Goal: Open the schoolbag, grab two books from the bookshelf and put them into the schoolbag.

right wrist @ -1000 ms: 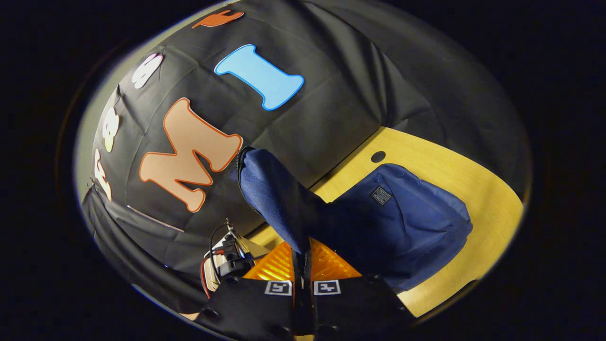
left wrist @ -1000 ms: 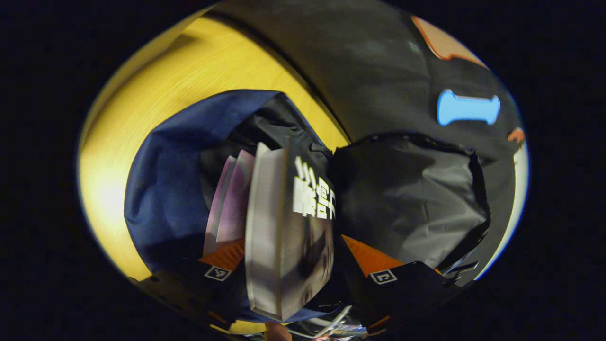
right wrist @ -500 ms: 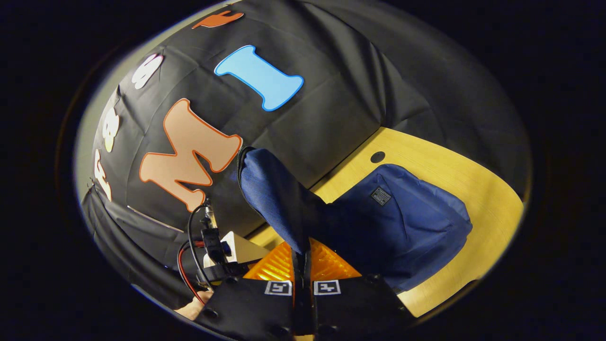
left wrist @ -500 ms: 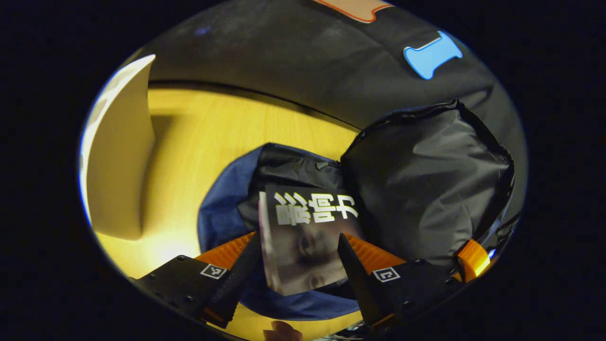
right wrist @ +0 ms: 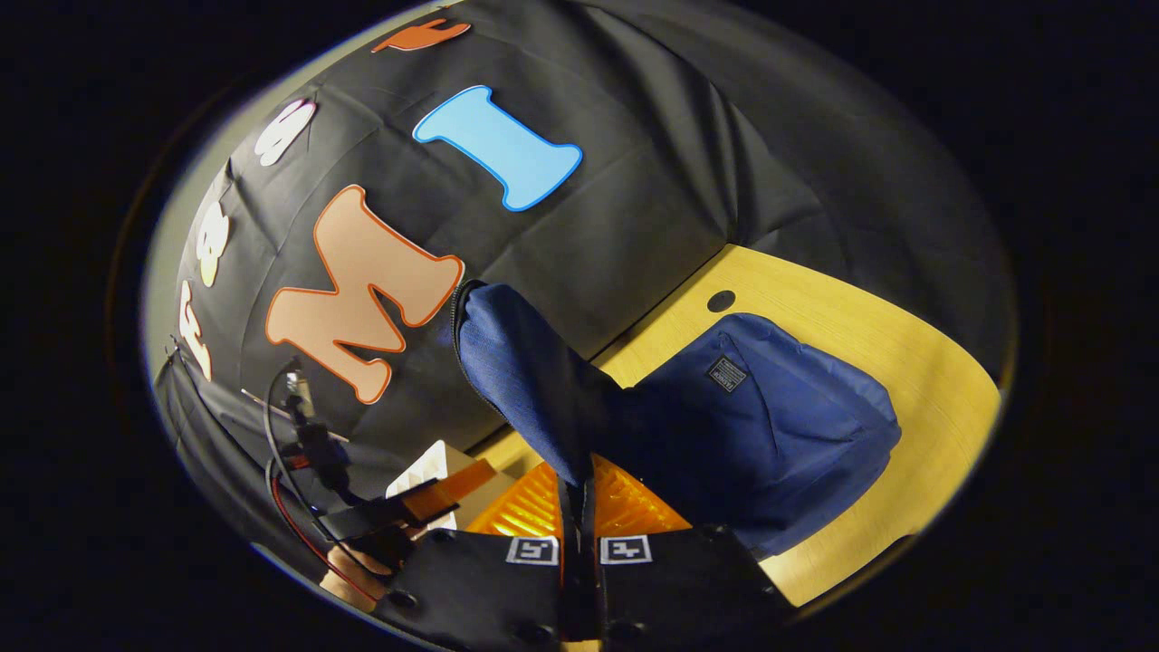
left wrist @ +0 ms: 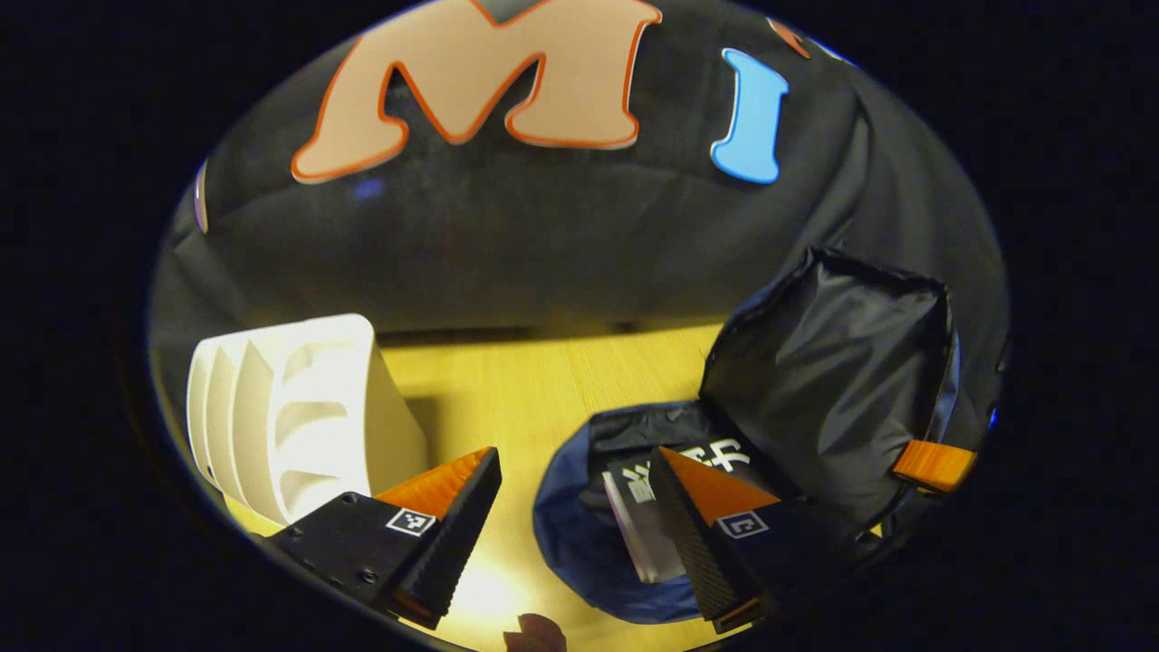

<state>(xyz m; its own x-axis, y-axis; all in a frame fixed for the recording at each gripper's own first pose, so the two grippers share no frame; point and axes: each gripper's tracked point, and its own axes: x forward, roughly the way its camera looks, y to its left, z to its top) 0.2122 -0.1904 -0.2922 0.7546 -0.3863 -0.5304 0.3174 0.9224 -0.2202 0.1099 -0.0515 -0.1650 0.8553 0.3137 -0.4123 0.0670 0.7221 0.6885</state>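
Observation:
The blue schoolbag (left wrist: 570, 543) lies open on the wooden table (left wrist: 543, 380), its black-lined flap (left wrist: 833, 380) held upright. A dark book (left wrist: 638, 516) with white lettering sits inside the opening. My left gripper (left wrist: 575, 534) hovers open above the bag's near rim, nothing between its fingers. In the right gripper view, my right gripper (right wrist: 579, 507) is shut on the edge of the blue flap (right wrist: 525, 380), lifting it above the schoolbag (right wrist: 770, 426). The left gripper (right wrist: 407, 512) also shows there at lower left, with a hand beneath it.
A white slotted bookshelf (left wrist: 299, 417) stands on the table left of the bag; I also see the bookshelf (right wrist: 435, 466) in the right gripper view. The table (right wrist: 869, 326) has a round cable hole (right wrist: 722, 301) near the black cloth wall.
My left gripper has let go of the dark book, which now rests in the bag, and has opened, pulled back and swung toward the bookshelf. The right gripper still holds the flap.

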